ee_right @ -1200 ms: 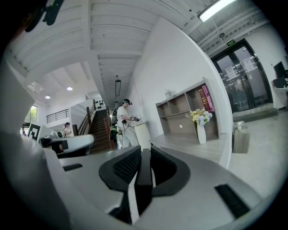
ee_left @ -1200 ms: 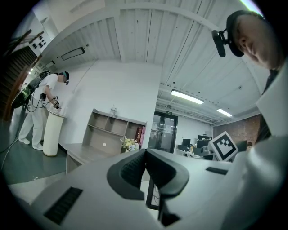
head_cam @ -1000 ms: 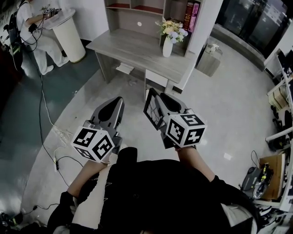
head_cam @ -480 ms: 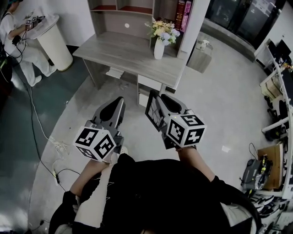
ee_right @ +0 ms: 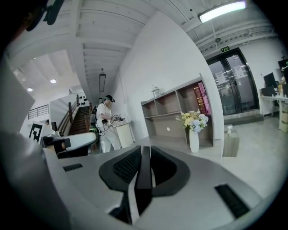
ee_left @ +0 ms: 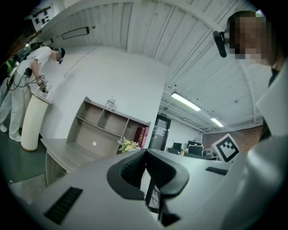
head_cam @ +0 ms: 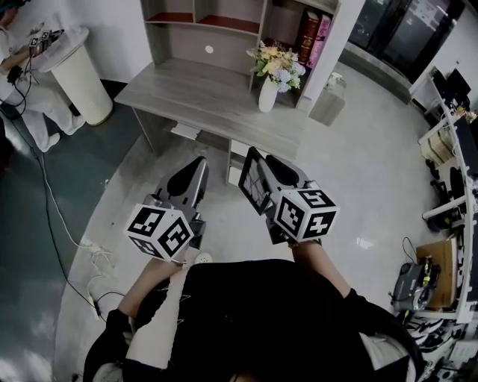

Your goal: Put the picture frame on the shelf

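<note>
Picture frame [head_cam: 253, 183]: dark-edged, with a pale line drawing on its face. Clamped in the right claw [head_cam: 261, 163], whose pads press on both faces; in the right gripper view it shows edge-on as a thin dark slab [ee_right: 143, 173] between the jaws.
- Pose: stands on edge, drawn face turned to 9 o'clock. Its long side runs along the claw toward 12 o'clock in the head view.
- Left claw [head_cam: 196, 165]: jaws meet at the tips with nothing between them. It is carried just beside the right claw, at its 9 o'clock.
- Shelf [head_cam: 216, 21]: at 11 to 12 o'clock from the frame, well apart, at the back of the table [head_cam: 209, 97]. The two left compartments look bare.
- Obstacles: vase of flowers [head_cam: 269, 91] on the table at 12 o'clock, directly on the right claw's line. Books [head_cam: 311, 33] fill the right compartment at 1 o'clock.
- Nearer hand, by judgement: the right, which already holds the frame. A free compartment lies left of the vase.
- Change from a second ago: table and shelf sit lower and larger in the head view, so the person has come closer. Both claws keep their pose, and the grip on the frame is unchanged.
</note>
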The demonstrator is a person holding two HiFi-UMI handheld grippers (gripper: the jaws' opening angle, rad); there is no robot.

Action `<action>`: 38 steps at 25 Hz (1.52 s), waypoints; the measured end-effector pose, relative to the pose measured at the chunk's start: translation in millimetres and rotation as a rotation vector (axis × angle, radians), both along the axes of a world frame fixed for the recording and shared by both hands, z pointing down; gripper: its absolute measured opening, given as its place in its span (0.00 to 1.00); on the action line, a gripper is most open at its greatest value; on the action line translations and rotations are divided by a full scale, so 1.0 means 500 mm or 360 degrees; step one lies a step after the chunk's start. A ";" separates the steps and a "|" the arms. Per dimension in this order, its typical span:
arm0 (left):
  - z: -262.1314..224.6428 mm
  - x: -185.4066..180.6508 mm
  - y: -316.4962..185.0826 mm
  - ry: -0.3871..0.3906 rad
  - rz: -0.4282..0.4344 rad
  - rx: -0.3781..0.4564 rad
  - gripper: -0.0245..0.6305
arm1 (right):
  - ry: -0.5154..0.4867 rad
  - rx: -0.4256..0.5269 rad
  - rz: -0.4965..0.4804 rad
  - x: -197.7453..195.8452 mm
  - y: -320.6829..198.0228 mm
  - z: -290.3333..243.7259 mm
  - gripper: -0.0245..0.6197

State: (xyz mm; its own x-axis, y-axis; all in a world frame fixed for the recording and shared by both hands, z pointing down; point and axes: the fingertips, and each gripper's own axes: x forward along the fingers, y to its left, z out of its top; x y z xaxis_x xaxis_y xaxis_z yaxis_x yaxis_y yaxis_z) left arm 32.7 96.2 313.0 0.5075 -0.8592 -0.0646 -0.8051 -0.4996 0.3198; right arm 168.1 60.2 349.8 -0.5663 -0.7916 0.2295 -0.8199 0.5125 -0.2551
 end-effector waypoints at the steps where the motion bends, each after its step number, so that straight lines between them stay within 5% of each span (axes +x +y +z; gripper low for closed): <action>1: -0.002 -0.012 -0.014 0.0006 0.0005 0.0004 0.05 | 0.0001 0.0004 0.0008 -0.010 -0.014 -0.003 0.15; 21: -0.010 -0.233 -0.175 0.0042 0.0082 0.0025 0.05 | 0.0016 0.0044 0.0117 -0.212 -0.163 -0.019 0.15; 38: 0.050 -0.294 -0.226 0.0081 0.0075 -0.0070 0.05 | 0.0083 0.0002 0.0087 -0.275 -0.224 0.022 0.15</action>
State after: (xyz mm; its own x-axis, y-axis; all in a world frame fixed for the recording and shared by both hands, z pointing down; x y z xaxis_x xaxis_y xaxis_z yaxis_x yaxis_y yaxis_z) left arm -114.1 -16.6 337.9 0.5445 -0.8371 -0.0538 -0.7633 -0.5210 0.3821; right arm 30.7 -51.7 360.8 -0.5094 -0.8215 0.2562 -0.8589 0.4668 -0.2107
